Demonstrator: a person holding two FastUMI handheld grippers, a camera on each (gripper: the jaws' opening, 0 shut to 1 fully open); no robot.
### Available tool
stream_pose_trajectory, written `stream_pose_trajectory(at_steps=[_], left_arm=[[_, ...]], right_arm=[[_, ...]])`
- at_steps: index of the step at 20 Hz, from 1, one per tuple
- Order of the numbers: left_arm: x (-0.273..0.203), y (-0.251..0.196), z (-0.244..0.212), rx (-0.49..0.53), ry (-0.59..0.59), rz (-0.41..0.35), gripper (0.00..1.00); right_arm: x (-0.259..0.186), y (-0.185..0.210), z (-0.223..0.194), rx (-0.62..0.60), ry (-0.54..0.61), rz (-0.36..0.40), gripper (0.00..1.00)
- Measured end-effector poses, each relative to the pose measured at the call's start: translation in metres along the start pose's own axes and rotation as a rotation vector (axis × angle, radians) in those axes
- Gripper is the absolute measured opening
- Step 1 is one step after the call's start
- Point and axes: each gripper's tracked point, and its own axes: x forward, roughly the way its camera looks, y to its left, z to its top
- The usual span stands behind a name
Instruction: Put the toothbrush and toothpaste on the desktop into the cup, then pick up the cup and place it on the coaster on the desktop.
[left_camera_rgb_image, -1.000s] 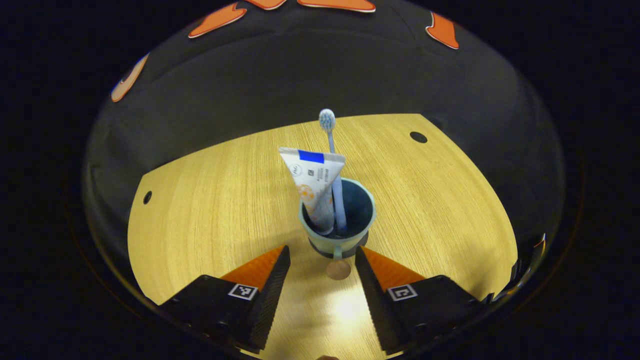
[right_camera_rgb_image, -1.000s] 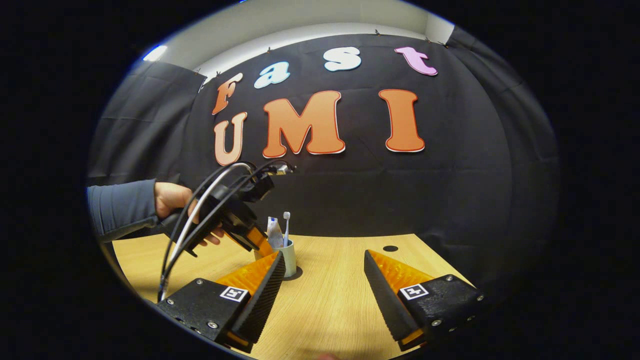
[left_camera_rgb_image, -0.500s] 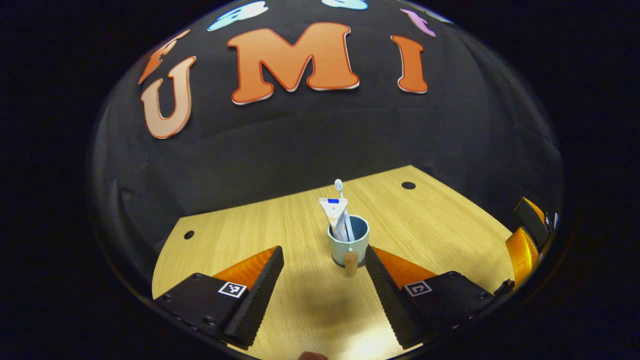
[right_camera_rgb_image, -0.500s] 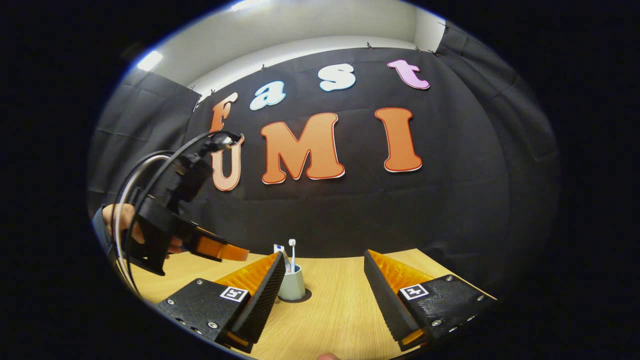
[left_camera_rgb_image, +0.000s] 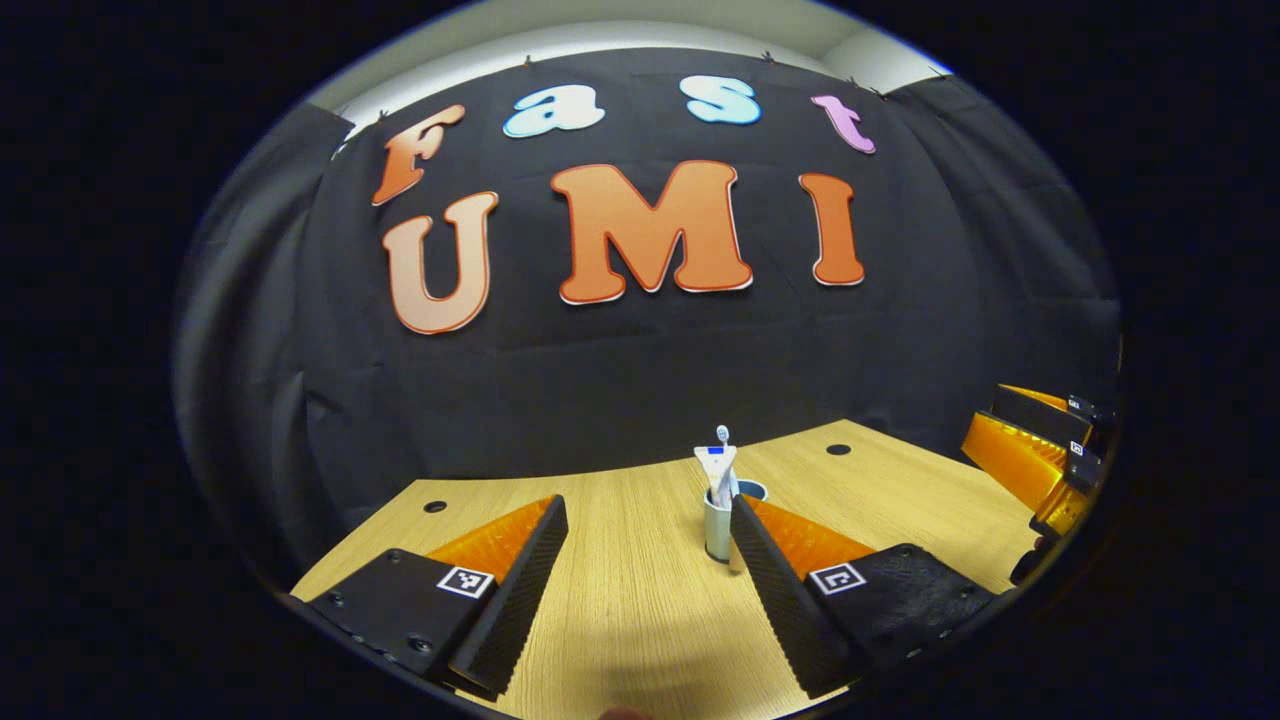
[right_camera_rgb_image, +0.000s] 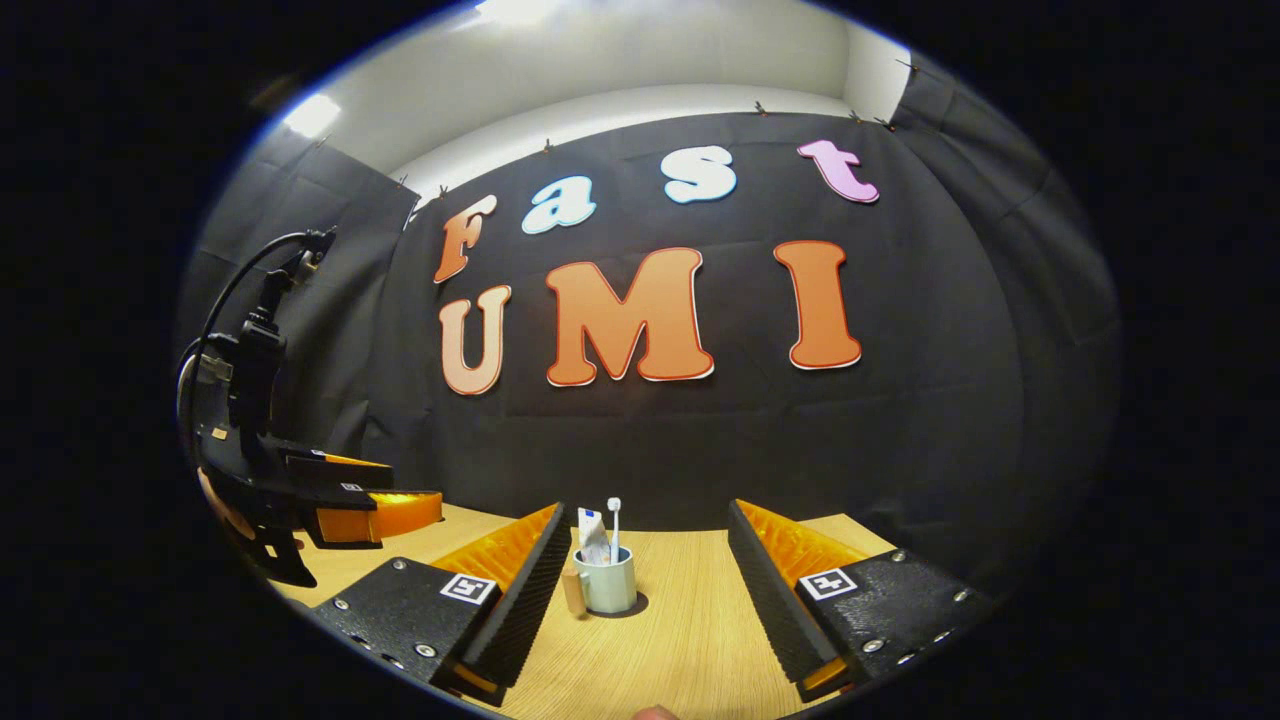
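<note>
Wooden desk (right_camera_rgb_image: 690, 640) before black cloth wall; cup (right_camera_rgb_image: 608, 583) stands loaded.

Toothbrush (right_camera_rgb_image: 614, 528) and toothpaste (right_camera_rgb_image: 591, 536) stand upright in the cup, on a dark coaster (right_camera_rgb_image: 632, 605) mostly hidden beneath it. Left tool (left_camera_rgb_image: 648, 560) and right tool (right_camera_rgb_image: 648, 572) both gape wide, holding nothing. Right finger partly hides the cup in left gripper view.

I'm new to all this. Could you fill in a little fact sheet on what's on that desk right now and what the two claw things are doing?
cup: upright on the wooden desk
under the cup: dark round coaster
toothbrush: standing in the cup, head up
toothpaste: standing in the cup beside the brush
left gripper: open, holding nothing, apart from the cup
right gripper: open, holding nothing, apart from the cup
task state: looks complete
</note>
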Motion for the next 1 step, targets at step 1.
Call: stream_pose_trajectory(at_steps=[1], left_arm=[[-0.0021,0.0037,0.0013,-0.017,-0.025,0.013,0.98]], right_arm=[[0.0002,0.0038,0.002,-0.007,-0.006,0.004,0.95]])
